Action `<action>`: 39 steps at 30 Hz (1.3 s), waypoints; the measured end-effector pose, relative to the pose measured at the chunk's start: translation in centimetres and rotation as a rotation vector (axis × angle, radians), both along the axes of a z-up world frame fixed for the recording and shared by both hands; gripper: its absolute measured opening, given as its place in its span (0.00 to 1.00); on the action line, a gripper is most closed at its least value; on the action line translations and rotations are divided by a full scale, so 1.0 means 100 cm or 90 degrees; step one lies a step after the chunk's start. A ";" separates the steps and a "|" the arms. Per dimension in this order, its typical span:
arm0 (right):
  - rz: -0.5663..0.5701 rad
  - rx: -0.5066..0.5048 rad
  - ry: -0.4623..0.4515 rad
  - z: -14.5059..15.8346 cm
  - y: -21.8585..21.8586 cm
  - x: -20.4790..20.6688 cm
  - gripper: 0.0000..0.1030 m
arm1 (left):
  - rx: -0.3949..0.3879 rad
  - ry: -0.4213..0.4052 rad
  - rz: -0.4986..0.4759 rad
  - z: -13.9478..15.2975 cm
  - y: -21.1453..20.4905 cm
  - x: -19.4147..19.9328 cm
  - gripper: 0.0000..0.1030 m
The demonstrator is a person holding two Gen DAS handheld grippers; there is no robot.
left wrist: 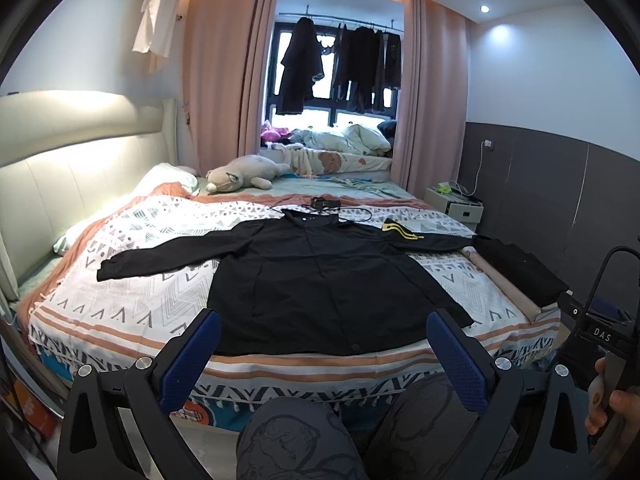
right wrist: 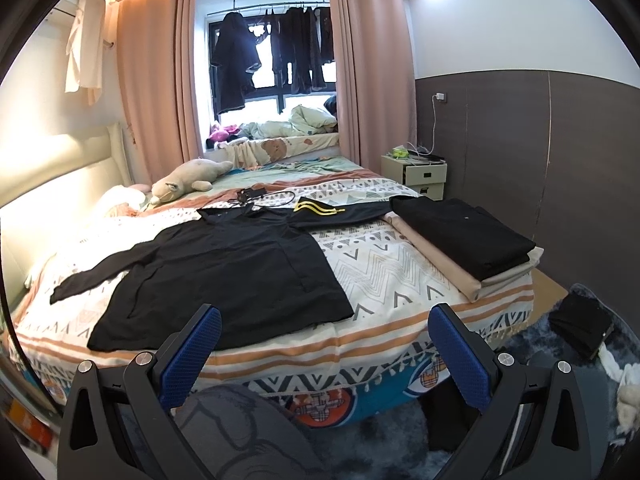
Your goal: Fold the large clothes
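black jacket [left wrist: 320, 280] | spread flat on bed, sleeves out sideways, yellow-striped cuff | hem just beyond open jaws, left view centred, right view left of centre

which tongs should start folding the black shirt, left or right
Left, probably: the left tongs sit centred on the black shirt hem, while the right tongs face its right corner. Both are open.

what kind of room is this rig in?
A home bedroom, most likely: a bed with a padded headboard, a plush toy near the pillows, a nightstand, and clothes drying on a rail at the window. A black shirt lies spread out for folding.
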State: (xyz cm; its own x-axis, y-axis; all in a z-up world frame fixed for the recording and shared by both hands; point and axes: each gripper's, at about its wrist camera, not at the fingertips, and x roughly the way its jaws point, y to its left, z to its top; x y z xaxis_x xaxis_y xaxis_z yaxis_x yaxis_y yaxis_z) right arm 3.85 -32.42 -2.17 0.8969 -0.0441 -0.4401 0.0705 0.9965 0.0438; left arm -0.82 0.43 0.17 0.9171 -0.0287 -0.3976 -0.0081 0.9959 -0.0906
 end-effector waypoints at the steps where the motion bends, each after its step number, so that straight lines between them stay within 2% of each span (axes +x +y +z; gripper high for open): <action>1: 0.000 0.000 0.000 0.000 0.000 0.001 1.00 | 0.000 0.000 -0.001 0.000 0.000 0.000 1.00; 11: 0.002 0.003 0.006 -0.003 -0.004 0.004 1.00 | 0.003 -0.001 -0.001 -0.002 -0.001 0.000 1.00; 27: -0.009 0.010 -0.017 -0.001 -0.011 -0.003 1.00 | 0.012 -0.003 -0.003 0.000 -0.009 -0.002 1.00; 39: -0.003 0.012 -0.002 -0.005 -0.005 0.013 1.00 | 0.002 0.003 -0.004 -0.005 0.000 0.010 1.00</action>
State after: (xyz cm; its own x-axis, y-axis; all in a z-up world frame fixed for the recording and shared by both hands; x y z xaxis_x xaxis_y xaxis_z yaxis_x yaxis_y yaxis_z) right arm 5.12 -32.91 -2.72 0.8980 -0.0394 -0.4382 0.0747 0.9952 0.0636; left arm 0.18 0.42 -0.31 0.9149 -0.0326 -0.4024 -0.0029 0.9962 -0.0875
